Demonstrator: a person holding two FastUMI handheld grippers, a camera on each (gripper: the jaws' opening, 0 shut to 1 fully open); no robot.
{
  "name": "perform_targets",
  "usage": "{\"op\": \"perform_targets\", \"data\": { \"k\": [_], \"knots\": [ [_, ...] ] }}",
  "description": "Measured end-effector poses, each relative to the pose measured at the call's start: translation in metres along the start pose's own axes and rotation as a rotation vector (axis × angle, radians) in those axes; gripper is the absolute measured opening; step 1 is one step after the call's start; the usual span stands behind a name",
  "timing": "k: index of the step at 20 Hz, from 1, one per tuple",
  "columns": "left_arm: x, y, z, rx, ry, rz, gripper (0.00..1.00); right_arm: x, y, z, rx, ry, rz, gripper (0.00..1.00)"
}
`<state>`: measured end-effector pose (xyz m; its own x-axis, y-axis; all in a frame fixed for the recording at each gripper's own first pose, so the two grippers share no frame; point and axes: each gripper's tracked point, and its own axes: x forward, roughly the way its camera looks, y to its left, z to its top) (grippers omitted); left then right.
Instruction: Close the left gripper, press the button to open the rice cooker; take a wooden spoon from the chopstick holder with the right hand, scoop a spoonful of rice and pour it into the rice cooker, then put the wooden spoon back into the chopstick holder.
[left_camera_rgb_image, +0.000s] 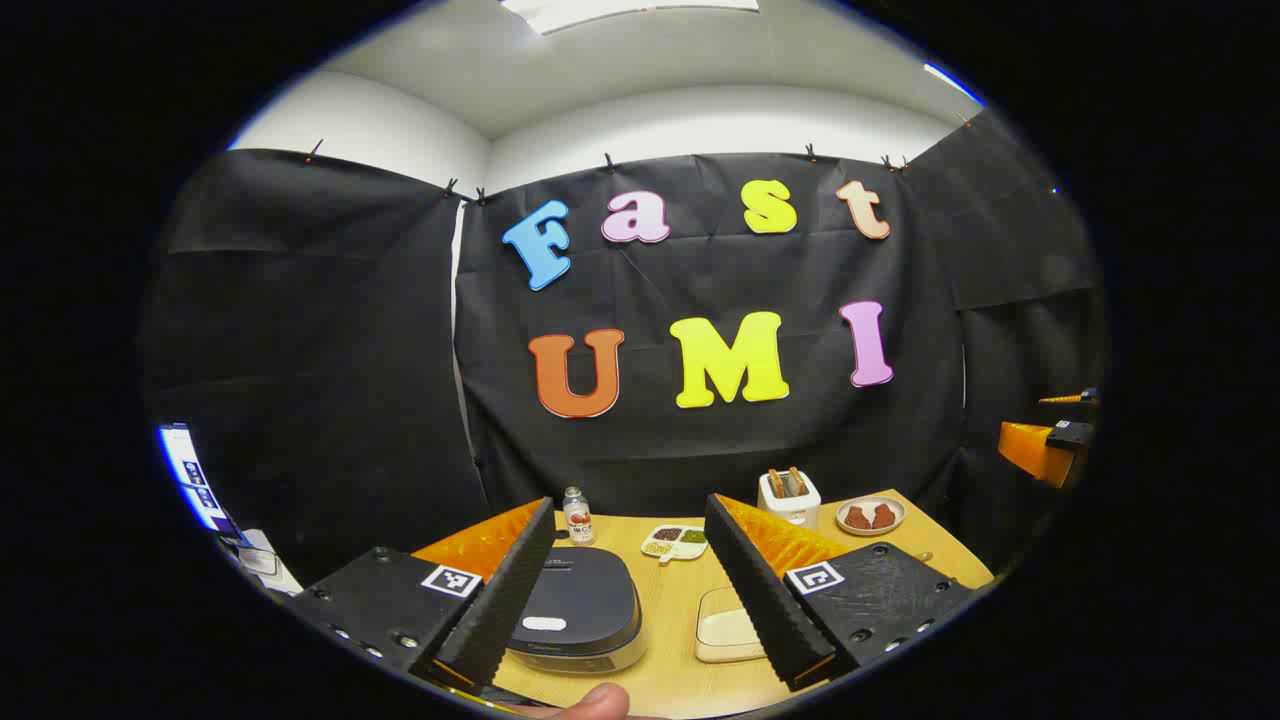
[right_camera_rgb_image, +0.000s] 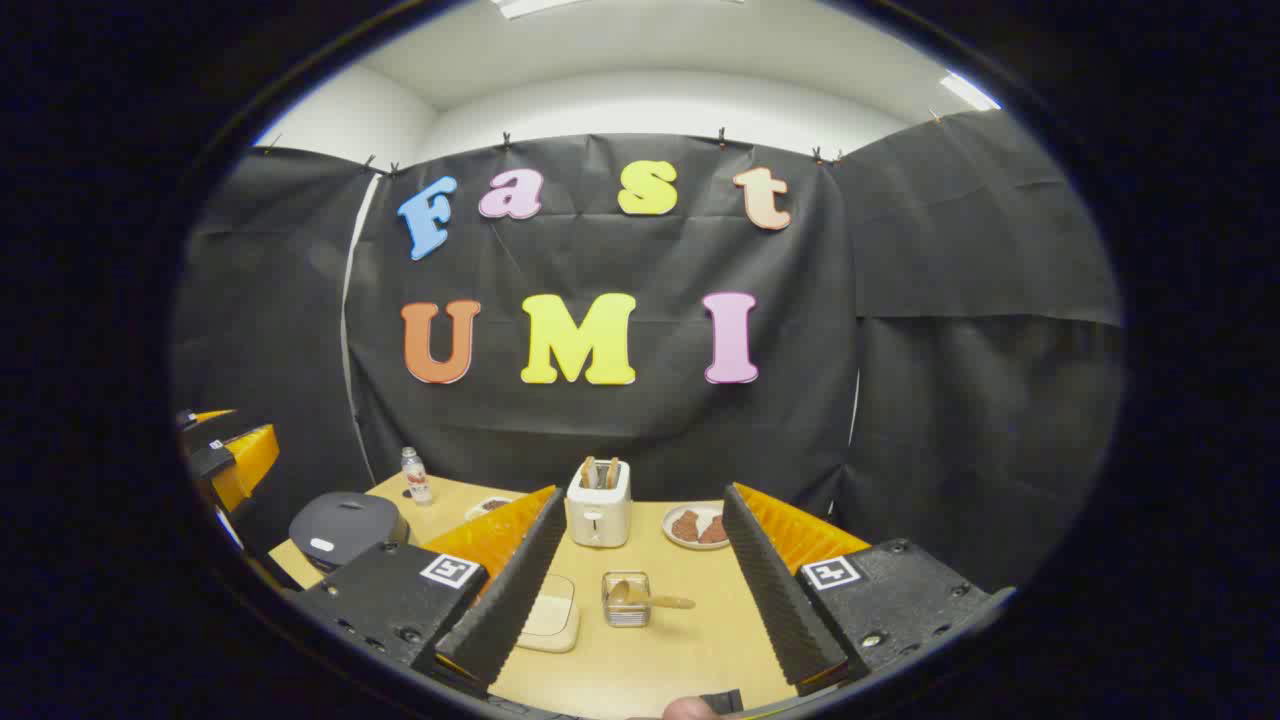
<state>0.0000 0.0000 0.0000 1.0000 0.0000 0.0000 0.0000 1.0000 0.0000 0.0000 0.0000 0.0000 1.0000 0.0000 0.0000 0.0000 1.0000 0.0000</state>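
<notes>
Where fingers intrude, rice cooker (left_camera_rgb_image: 578, 608) half-hidden.

left gripper (left_camera_rgb_image: 630, 590): two long wedge-shaped jaws, inner faces ribbed like a washboard, set on chunky flat black blocks
left blocks: textured plastic with a few round screws along the lower edge, and a small square black-and-white marker sticker on top of each
right gripper (right_camera_rgb_image: 645, 600): same build, ribbed wedge jaws on black blocks with screws showing
right markers: one square tag on each block, white border, black pattern inside
other gripper seen far off: in the left gripper view at the right edge (left_camera_rgb_image: 1050, 445), in the right gripper view at the left edge (right_camera_rgb_image: 225, 455), boxy with a black piece on top
person: just a fingertip (left_camera_rgb_image: 590, 703) at the bottom edge of the left gripper view
</notes>
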Motion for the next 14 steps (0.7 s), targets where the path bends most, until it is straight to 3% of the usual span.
{"op": "perform_targets", "data": {
  "k": [10,14],
  "knots": [
    [0.0044,0.0017,-0.0035,0.009,-0.008,0.010,0.95,0.0048,0.0023,0.0022,-0.010,-0.002,-0.005,1.00],
    [0.0031,0.0025,-0.0003,0.058,-0.037,0.015,0.95,0.0055,0.0028,0.0023,-0.011,-0.004,-0.003,1.00]
  ]
}}
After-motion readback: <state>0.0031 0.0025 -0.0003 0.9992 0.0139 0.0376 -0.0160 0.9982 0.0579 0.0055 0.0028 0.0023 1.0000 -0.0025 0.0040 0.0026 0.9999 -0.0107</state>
